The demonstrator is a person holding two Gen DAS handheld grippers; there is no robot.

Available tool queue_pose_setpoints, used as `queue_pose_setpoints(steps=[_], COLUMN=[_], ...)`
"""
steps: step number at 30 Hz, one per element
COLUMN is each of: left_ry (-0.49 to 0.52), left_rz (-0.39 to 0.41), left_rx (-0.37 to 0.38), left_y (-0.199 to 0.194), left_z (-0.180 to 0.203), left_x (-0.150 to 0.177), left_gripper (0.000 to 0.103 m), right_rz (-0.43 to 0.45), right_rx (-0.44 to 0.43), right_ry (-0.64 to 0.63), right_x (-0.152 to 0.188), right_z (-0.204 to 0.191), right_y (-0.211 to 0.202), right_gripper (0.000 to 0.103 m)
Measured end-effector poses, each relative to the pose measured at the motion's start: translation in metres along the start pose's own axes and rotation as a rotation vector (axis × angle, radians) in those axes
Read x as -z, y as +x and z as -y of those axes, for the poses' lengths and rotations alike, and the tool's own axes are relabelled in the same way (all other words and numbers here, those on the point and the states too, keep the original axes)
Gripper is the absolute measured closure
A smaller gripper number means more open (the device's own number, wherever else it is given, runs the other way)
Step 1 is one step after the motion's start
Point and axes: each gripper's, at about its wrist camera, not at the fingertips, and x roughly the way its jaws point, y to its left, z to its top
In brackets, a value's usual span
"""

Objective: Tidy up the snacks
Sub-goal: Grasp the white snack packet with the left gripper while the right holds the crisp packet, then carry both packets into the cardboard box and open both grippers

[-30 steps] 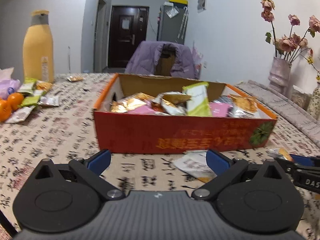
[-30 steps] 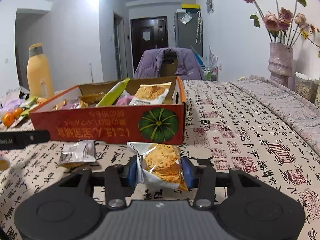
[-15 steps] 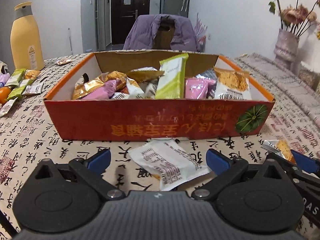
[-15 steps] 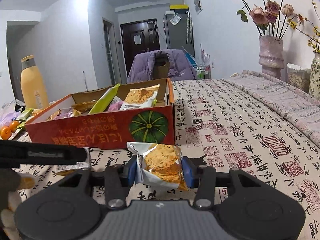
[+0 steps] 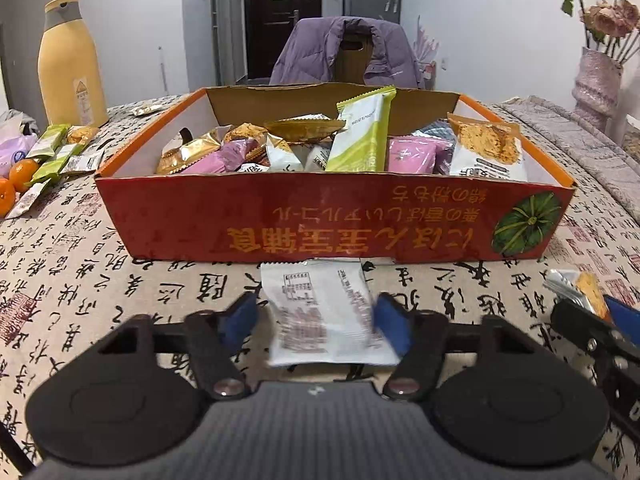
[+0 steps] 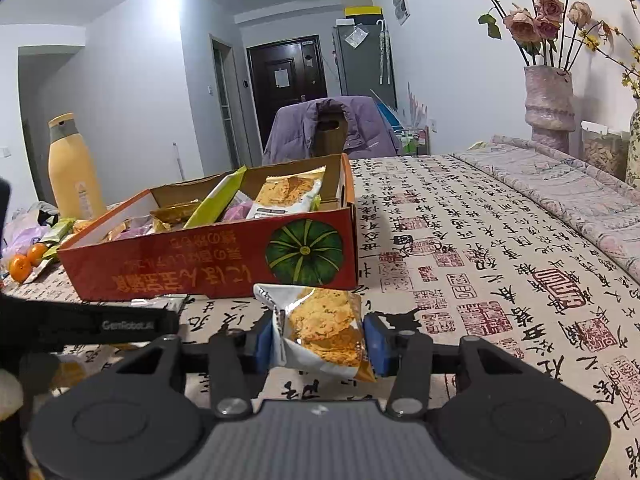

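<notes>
A red cardboard box [image 5: 320, 224] holding several snack packets stands on the table. Flat on the cloth just in front of it lies a white snack packet [image 5: 320, 304], between the closing jaws of my left gripper [image 5: 316, 316]. The right pad touches the packet's edge, while a small gap shows at the left pad. My right gripper [image 6: 318, 340] is shut on an orange-printed cracker packet [image 6: 324, 328], held a little above the table near the box's pumpkin corner [image 6: 304, 252]. It also shows at the right edge of the left wrist view, as the right gripper [image 5: 600, 320].
A yellow bottle [image 5: 72, 64], oranges [image 5: 20, 172] and loose snack packets [image 5: 60, 152] sit at the far left. A vase of flowers [image 6: 548, 108] stands on a folded cloth at the right. Behind the box is a chair with a purple jacket [image 5: 344, 52].
My left gripper moved in toward the box, over the white packet, and its jaws narrowed from wide open around it. The right gripper stayed in place with its packet.
</notes>
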Motion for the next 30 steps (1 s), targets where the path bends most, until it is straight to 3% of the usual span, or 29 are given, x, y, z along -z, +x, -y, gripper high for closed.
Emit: queue_pose_setpoints(steps=[5,17,30], left_ry=[0.041,0.041,0.042], left_rz=[0.02,0.115,0.299], left_rx=[0.035,0.086,0.098], left_y=[-0.012,-0.047,-0.074], left_z=[-0.005,-0.029,-0.045], left_x=[0.008,0.013,-0.039], left_gripper=[0.057,0.058,0.058], right_rz=[0.006,0.051,0.128], right_rx=[0.003,-0.022,-0.038], right_ry=[-0.009,-0.085,-0.197], right_x=[0.001,0.001,-0.054], right_z=[-0.001,-0.014,-0.049], right_y=[-0.002,-0.013,-0.006], right_gripper=[0.057,0.057,0.057])
